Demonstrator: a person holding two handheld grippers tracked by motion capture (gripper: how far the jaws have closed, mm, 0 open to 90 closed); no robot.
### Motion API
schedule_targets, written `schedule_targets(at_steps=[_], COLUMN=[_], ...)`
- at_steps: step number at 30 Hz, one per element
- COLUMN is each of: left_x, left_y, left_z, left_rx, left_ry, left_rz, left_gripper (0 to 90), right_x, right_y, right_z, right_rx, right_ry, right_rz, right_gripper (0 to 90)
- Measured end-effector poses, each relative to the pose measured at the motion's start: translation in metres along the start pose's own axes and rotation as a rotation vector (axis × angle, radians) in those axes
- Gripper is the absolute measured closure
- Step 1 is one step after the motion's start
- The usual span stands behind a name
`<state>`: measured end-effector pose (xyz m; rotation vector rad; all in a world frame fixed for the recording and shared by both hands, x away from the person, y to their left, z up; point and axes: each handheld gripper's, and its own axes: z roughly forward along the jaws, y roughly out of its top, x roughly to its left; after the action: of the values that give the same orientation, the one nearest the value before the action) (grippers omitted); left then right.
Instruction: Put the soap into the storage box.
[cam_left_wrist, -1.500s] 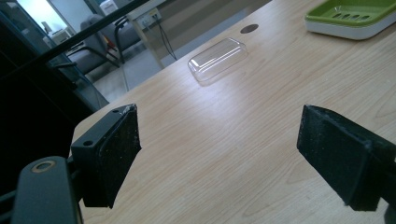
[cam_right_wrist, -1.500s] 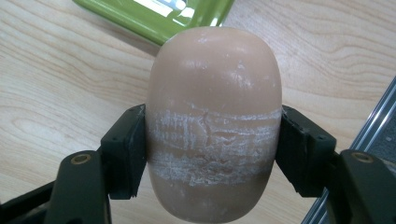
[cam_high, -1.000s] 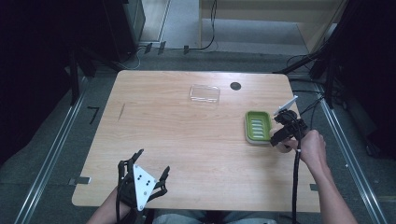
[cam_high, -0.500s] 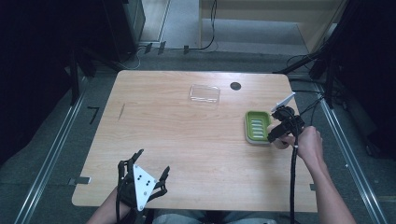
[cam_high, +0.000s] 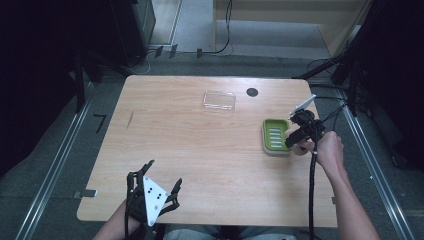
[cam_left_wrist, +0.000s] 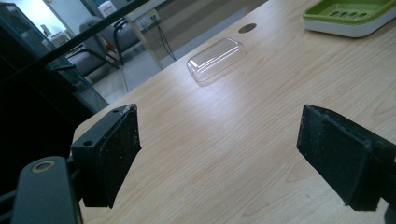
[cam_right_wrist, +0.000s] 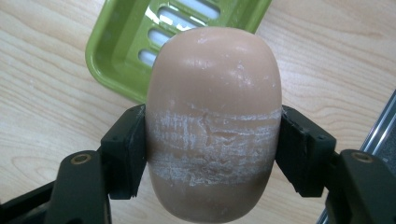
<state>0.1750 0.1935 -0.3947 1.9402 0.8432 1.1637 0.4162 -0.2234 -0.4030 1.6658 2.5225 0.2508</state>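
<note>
The right gripper (cam_right_wrist: 212, 154) is clamping its jaws on a smooth, oval, beige bar of soap (cam_right_wrist: 215, 116), scuffed white where the pads are biting, and is holding it at the near edge of the glossy green plastic soap dish (cam_right_wrist: 140, 51) with slotted drain holes. The soap is gripped but not yet set in the dish, so the placing is still remaining, I judge. The left gripper (cam_left_wrist: 219, 158) is idling with jaws wide over the pale wood-grain counter (cam_left_wrist: 261, 116), a clear plastic lid (cam_left_wrist: 216, 59) lying well apart.

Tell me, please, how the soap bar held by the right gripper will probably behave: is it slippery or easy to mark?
The soap bar looks smooth and rounded, so it may slip. White scuffed bands where the right gripper clamps it suggest it marks easily. It appears stiff, keeping its shape.
</note>
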Motion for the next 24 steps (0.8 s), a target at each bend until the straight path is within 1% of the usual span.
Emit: schedule_targets(at_steps=[3, 10, 11, 12, 13, 15, 16, 18, 21, 22, 23, 24], left_x=[0.0, 0.0, 0.0, 0.0, 0.0, 0.0, 0.0, 0.0, 0.0, 0.0, 0.0, 0.0], left_y=[0.0, 0.0, 0.0, 0.0, 0.0, 0.0, 0.0, 0.0, 0.0, 0.0, 0.0, 0.0], left_z=[0.0, 0.0, 0.0, 0.0, 0.0, 0.0, 0.0, 0.0, 0.0, 0.0, 0.0, 0.0], left_rx=[0.001, 0.0, 0.0, 0.0, 0.0, 0.001, 0.001, 0.0, 0.001, 0.001, 0.001, 0.0], left_ry=[-0.001, -0.001, -0.001, -0.001, -0.001, -0.001, -0.002, -0.002, -0.001, -0.002, -0.003, -0.003], left_rz=[0.001, 0.003, 0.003, 0.002, 0.003, 0.005, 0.005, 0.005, 0.007, 0.007, 0.008, 0.009], left_gripper=[14.0, 14.0, 14.0, 14.0, 14.0, 13.9, 14.0, 14.0, 14.0, 14.0, 14.0, 14.0], right_x=[0.001, 0.004, 0.005, 0.005, 0.006, 0.006, 0.007, 0.006, 0.006, 0.005, 0.006, 0.005], right_y=[0.004, 0.015, 0.016, 0.017, 0.018, 0.02, 0.021, 0.023, 0.025, 0.026, 0.027, 0.028], right_z=[0.0, -0.002, -0.002, -0.003, -0.003, -0.003, -0.003, -0.003, -0.005, -0.006, -0.006, -0.007], right_rx=[-0.013, -0.031, -0.032, -0.035, -0.04, -0.039, -0.038, -0.043, -0.055, -0.058, -0.059, -0.062], right_ry=[0.003, 0.009, 0.01, 0.008, 0.007, 0.009, 0.008, 0.01, 0.012, 0.011, 0.013, 0.014], right_rz=[0.007, 0.0, 0.007, -0.003, -0.002, -0.007, -0.001, -0.007, 0.004, 0.0, 0.009, 0.005], right_gripper=[33.7, 33.7, 33.7, 33.7, 33.7, 33.7, 33.7, 33.6, 33.7, 33.7, 33.7, 33.7])
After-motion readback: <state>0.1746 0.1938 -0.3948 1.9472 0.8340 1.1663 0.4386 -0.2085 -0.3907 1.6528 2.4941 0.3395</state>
